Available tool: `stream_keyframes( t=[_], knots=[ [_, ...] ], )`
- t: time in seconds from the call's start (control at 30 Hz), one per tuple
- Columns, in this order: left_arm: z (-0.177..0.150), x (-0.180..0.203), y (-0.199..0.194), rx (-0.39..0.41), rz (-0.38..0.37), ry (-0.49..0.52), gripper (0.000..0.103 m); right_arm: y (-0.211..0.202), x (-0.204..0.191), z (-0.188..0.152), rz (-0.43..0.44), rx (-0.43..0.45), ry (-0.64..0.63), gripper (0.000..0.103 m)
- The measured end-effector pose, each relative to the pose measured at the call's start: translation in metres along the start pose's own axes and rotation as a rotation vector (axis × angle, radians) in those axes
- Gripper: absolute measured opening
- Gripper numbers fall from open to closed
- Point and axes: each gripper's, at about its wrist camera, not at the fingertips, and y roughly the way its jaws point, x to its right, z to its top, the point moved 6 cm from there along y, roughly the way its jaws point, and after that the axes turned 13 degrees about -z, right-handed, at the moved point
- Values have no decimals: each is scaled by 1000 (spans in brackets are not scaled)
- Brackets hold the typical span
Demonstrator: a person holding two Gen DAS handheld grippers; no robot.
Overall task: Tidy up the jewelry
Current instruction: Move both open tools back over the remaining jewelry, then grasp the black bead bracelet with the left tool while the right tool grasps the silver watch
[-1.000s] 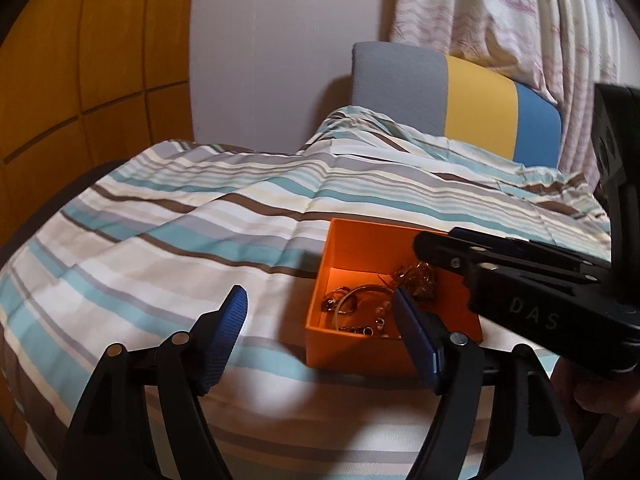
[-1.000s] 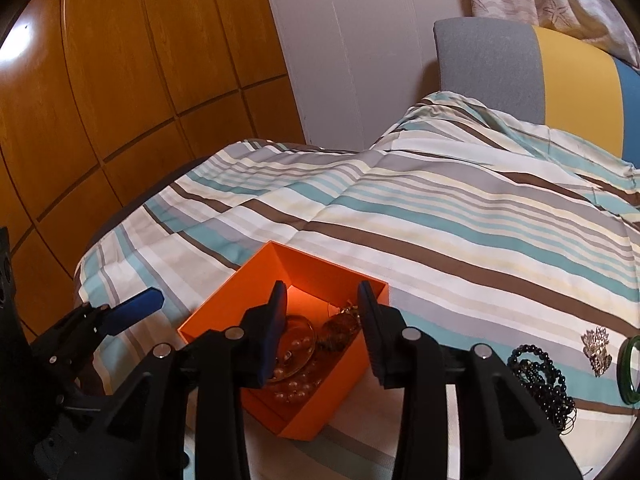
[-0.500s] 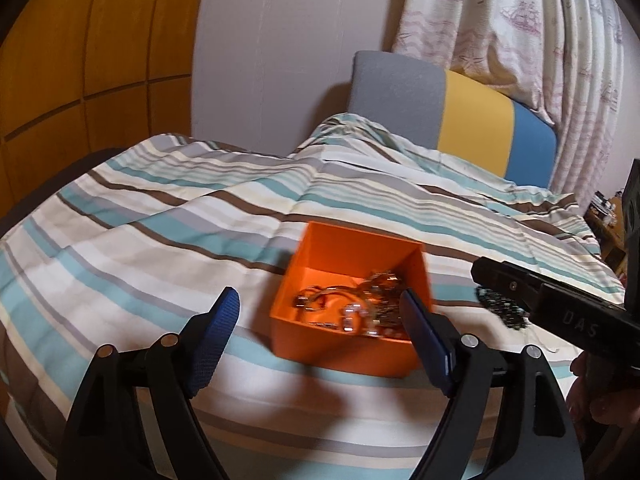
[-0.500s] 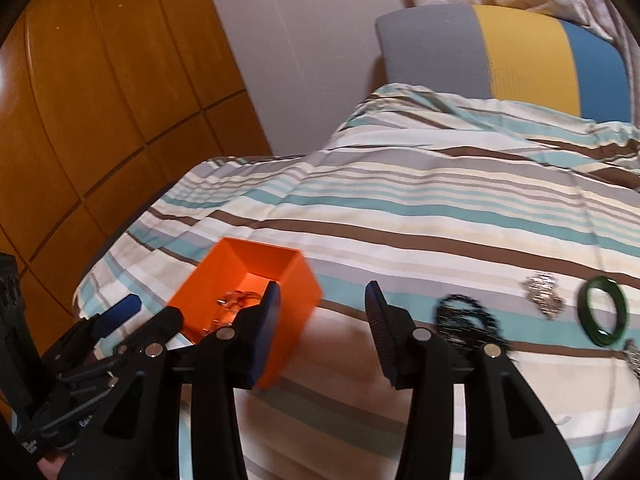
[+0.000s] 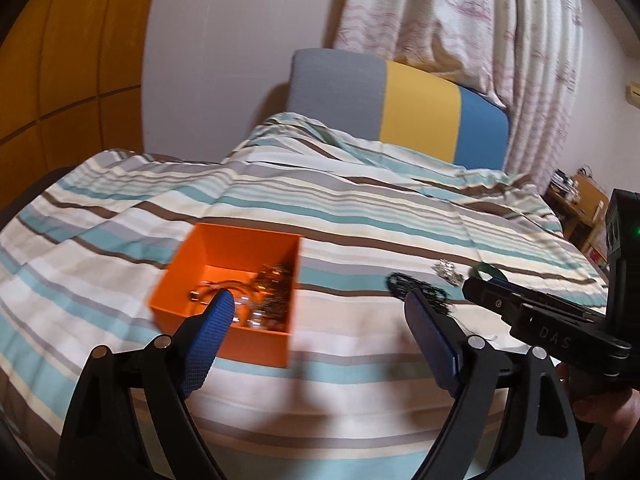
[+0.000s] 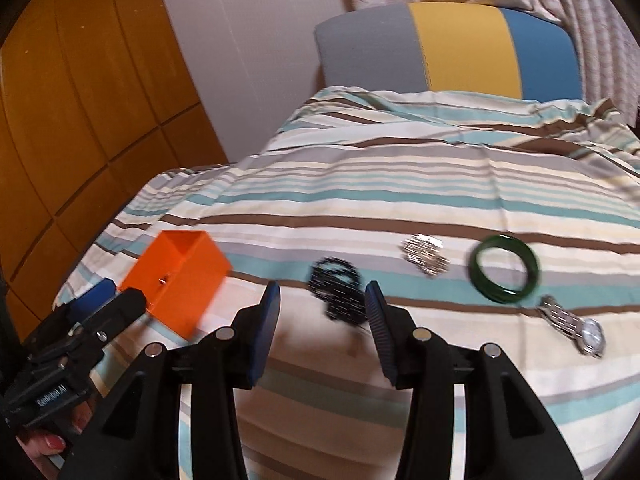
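Note:
An orange box sits on the striped bedspread with several gold and silver pieces inside. Right of it lie a black bead bracelet, a silver brooch, a green bangle and a silver watch. My left gripper is open, just right of the box and above the bedspread. My right gripper is open with the black bracelet just beyond its tips. Neither holds anything.
A grey, yellow and blue headboard stands at the far end of the bed, below a patterned curtain. Wooden panels line the left wall. A hand with red nails holds the left gripper's handle.
Both grippers swung right, away from the box. The right one left the space over the box and now faces the black bracelet; its jaws stand wider. The watch came into view.

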Motion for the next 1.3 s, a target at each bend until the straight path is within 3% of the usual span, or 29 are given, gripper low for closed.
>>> stream_keyframes(
  t=[0.5, 0.9, 1.3],
  knots=[
    [-20, 52, 60, -158, -63, -12, 86, -12, 91, -22, -108, -22, 52, 45],
    [-21, 72, 116, -235, -18, 16, 86, -9, 169, -23, -215, -47, 24, 49],
    [-23, 76, 154, -301, 7, 17, 85, 30, 184, -29, -160, -158, -76, 53]
  ],
)
